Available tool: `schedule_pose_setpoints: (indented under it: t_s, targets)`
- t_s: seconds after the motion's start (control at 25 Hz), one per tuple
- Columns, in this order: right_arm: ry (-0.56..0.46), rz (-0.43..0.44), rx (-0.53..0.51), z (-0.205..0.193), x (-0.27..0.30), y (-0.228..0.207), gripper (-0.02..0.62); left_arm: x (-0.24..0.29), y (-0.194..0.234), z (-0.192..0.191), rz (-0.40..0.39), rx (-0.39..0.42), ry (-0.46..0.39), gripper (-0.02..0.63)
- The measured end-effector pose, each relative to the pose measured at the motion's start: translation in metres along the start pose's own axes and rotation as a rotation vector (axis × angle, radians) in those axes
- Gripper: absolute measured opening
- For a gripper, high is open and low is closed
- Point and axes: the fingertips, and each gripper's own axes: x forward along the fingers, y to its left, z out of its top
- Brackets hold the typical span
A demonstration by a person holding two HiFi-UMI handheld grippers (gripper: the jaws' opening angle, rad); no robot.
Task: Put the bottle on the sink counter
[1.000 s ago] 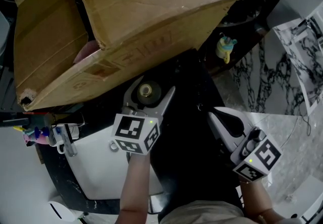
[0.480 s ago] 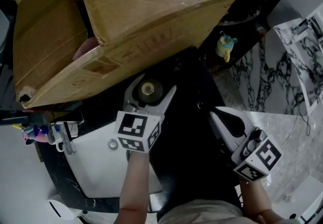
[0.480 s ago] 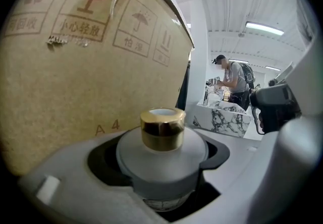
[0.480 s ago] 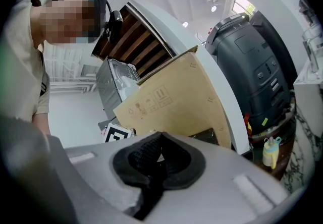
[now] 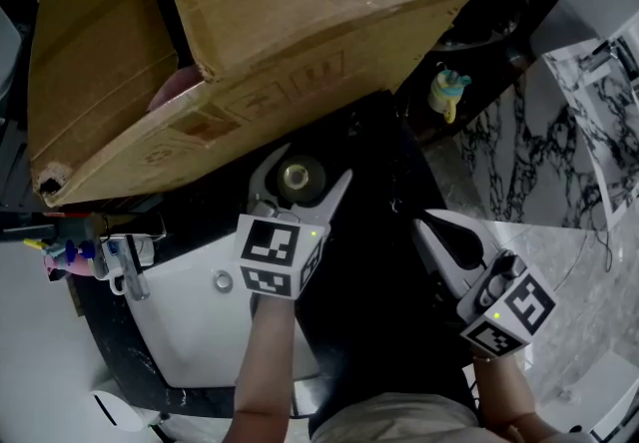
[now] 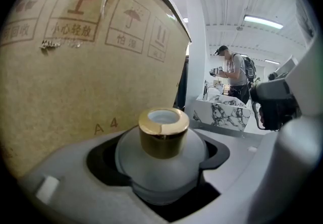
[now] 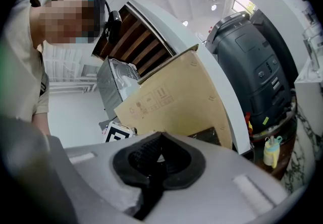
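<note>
Black desk [image 5: 369, 231] curves round a white sink [image 5: 200, 331], with veined marble [image 5: 499, 152] beyond it on the right. Over that dark strip sits the bottle [image 5: 296, 176], seen from above as a gold cap [image 6: 163, 131] on a round frosted body. The left tool [image 5: 300, 182] has it clamped: in the left gripper view both jaws hug the body on either side, just under the cap. Whether the bottle's base touches the desk cannot be told. It lies just beyond the sink's far rim and just below the lower edge of a large cardboard box [image 5: 250, 32], which leans over the desk and fills the left gripper view behind the cap, its printed handling symbols showing.

Near the left edge of the sink stands a chrome tap [image 5: 128, 271], with small coloured items beside it, too small to name. A yellow and blue toy [image 5: 446, 92] stands on the desk at the right, near the box's corner.

Well apart from the bottle, the right tool [image 5: 419, 223] hangs over the desk's right side. Its jaws are pressed together with nothing between them.
</note>
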Motion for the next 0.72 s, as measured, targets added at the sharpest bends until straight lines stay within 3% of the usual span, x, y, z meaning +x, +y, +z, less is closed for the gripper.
schedule_pose_setpoints:
  t_s: [0.32,0.72]
  targets:
    - [-0.030,0.036,0.047,0.009,0.005,0.008,0.003,-0.005,-0.001,-0.003,-0.014,-0.015,-0.003,0.352]
    - [0.004,0.038,-0.012,-0.001,-0.003,0.014,0.003,-0.038,0.002,-0.003,0.049,-0.077,-0.063,0.356]
